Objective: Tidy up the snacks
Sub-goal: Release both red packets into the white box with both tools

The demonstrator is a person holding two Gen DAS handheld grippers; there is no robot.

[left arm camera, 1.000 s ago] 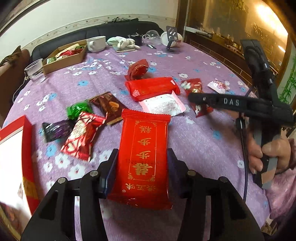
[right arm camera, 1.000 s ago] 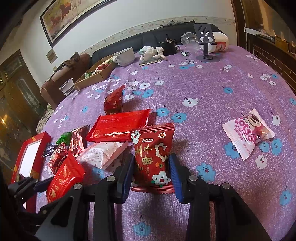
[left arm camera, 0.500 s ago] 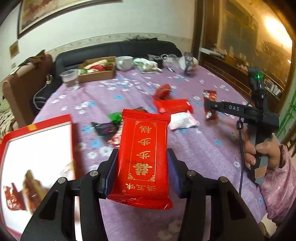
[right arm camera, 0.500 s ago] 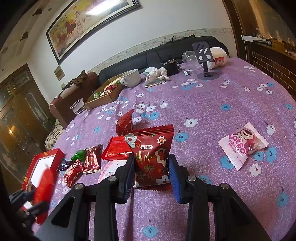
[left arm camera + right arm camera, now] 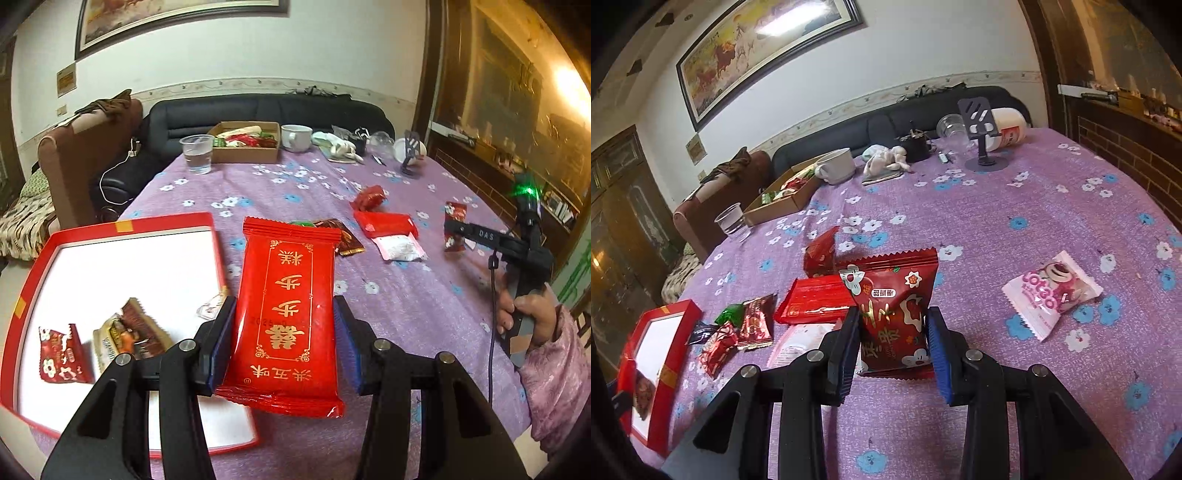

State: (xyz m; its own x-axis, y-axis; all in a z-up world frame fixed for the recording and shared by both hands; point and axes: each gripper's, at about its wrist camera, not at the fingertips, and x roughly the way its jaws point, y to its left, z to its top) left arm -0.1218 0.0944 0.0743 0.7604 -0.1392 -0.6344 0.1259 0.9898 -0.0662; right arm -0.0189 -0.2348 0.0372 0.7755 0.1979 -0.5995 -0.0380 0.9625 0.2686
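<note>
Our left gripper (image 5: 282,339), clamped on the long red packet (image 5: 286,314), has swung from the bench's snack pile to the red tray (image 5: 122,226), while our right gripper (image 5: 892,345) has lifted the dark red pouch (image 5: 892,306), so both await dropping in.

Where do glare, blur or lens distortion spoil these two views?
Left wrist view: a warm lamp flare washes out the upper right; the snacks in the red box look smeared; the red packet is sharp. Right wrist view: glare on the framed painting; fisheye bends the walls; the dark red packet is sharp.
</note>
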